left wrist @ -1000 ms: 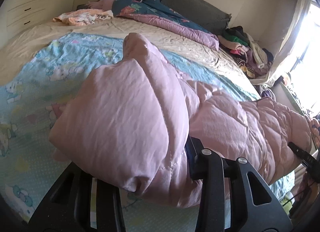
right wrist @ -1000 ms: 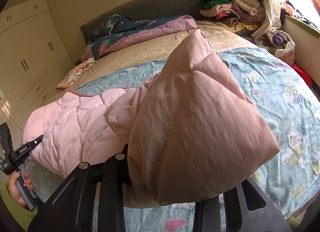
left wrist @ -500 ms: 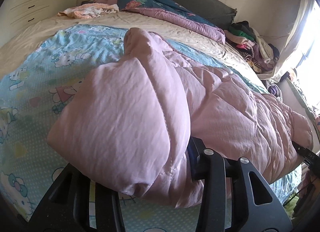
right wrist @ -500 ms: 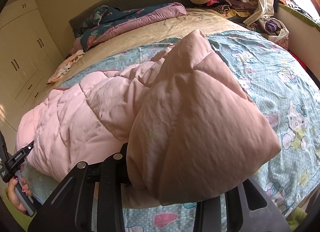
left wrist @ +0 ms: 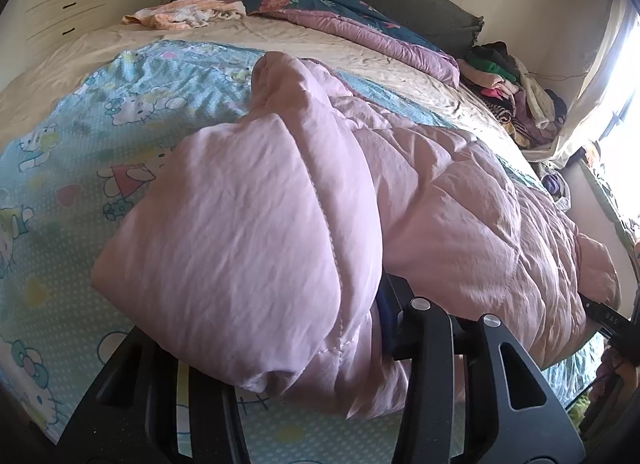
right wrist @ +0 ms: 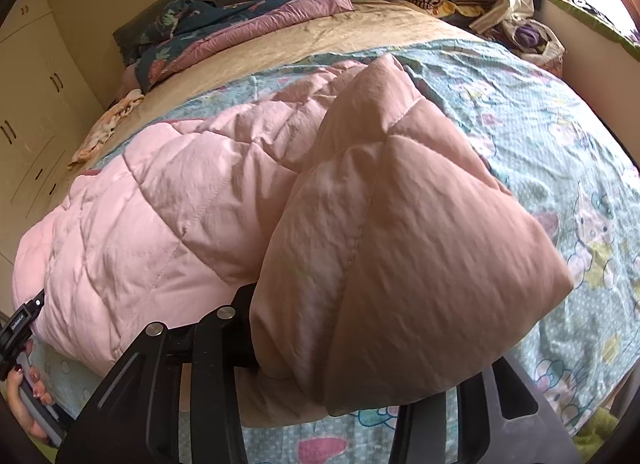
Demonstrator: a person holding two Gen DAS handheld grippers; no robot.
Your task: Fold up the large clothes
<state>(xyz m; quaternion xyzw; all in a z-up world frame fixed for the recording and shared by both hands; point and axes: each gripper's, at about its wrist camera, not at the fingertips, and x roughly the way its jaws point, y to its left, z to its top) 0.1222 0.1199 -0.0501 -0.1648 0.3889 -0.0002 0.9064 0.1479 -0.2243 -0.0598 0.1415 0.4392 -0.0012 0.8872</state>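
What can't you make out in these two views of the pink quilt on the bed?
- Left view: the fingertips of the left gripper, whose jaws are opening, are buried under a bunched fold of the quilt.
- Right view: the fingertips of the right gripper, jaws also opening, are covered by the fold.
- Both views: the quilt's near edge is cut off by the frame and gripper bodies.
- Right view: the hand is cut by the left edge.
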